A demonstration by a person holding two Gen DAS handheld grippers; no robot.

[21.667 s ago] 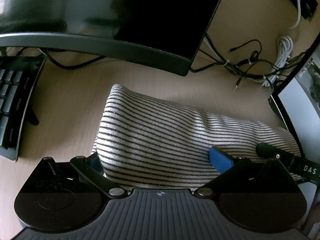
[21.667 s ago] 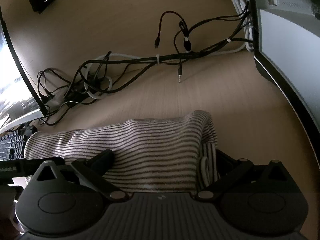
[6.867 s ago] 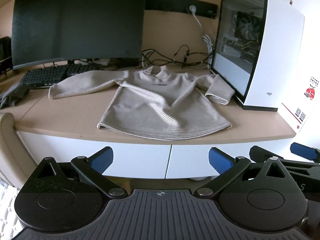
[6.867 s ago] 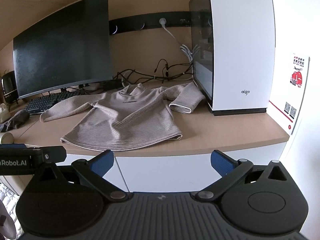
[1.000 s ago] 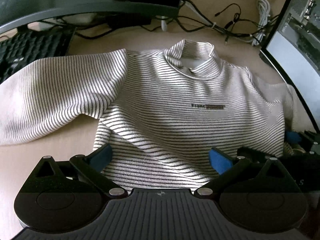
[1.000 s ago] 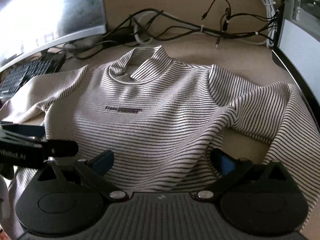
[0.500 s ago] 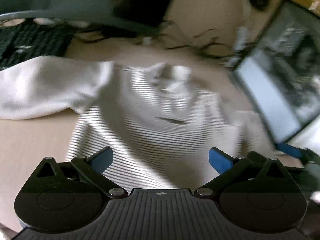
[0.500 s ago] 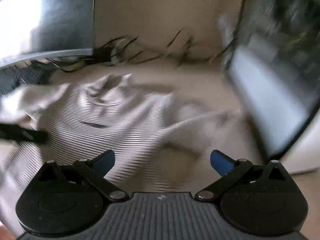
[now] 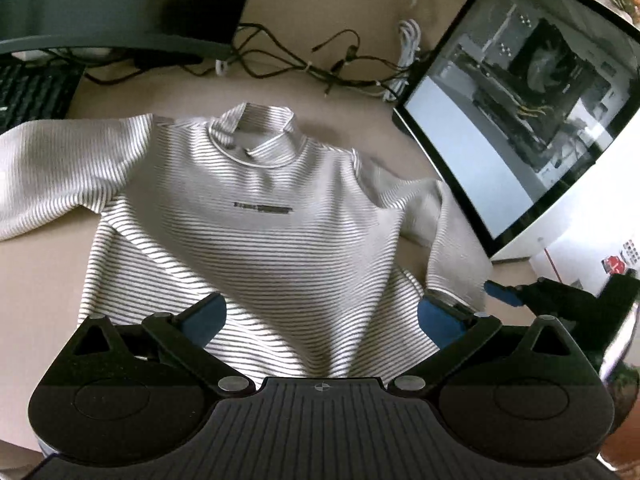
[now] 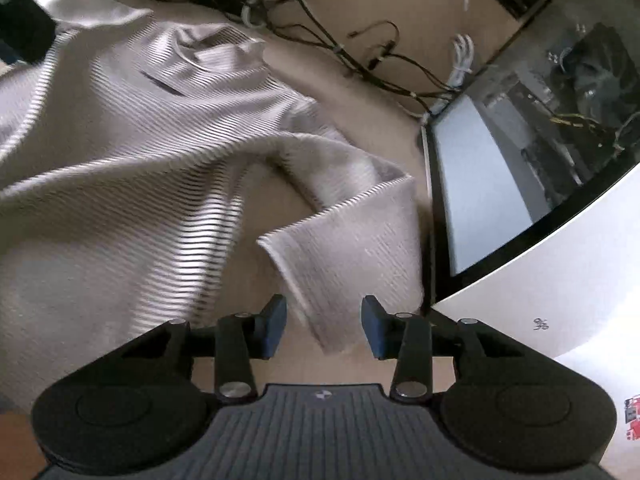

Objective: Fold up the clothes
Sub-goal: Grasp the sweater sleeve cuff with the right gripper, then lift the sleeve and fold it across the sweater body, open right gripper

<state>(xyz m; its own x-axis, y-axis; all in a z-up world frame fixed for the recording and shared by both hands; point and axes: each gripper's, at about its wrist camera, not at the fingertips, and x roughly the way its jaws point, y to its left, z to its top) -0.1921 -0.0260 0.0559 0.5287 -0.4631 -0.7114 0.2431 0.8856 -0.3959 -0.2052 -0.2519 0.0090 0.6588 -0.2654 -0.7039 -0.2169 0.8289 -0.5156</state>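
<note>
A beige sweater with thin dark stripes (image 9: pixel 264 240) lies face up on the wooden desk (image 9: pixel 36 272), collar to the back. My left gripper (image 9: pixel 322 316) is open over its lower body, blue pads wide apart and pinching nothing. The sweater's right sleeve (image 10: pixel 352 240) is bent forward beside the computer case. My right gripper (image 10: pixel 324 326) is closing with that sleeve's cuff (image 10: pixel 332 332) between its pads; a gap still shows on each side of the cloth. The right gripper (image 9: pixel 500 294) also appears at the right edge of the left wrist view.
A white computer case with a glass side (image 10: pixel 540 168) stands right against the sleeve. A tangle of cables (image 9: pixel 320 68) runs along the back wall. A dark monitor (image 9: pixel 120 0) and a keyboard (image 9: pixel 28 92) are at the back left.
My right gripper swung right from the sweater's body to the sleeve cuff and its jaws narrowed. My left gripper drew back and rose a little, so more of the sweater shows.
</note>
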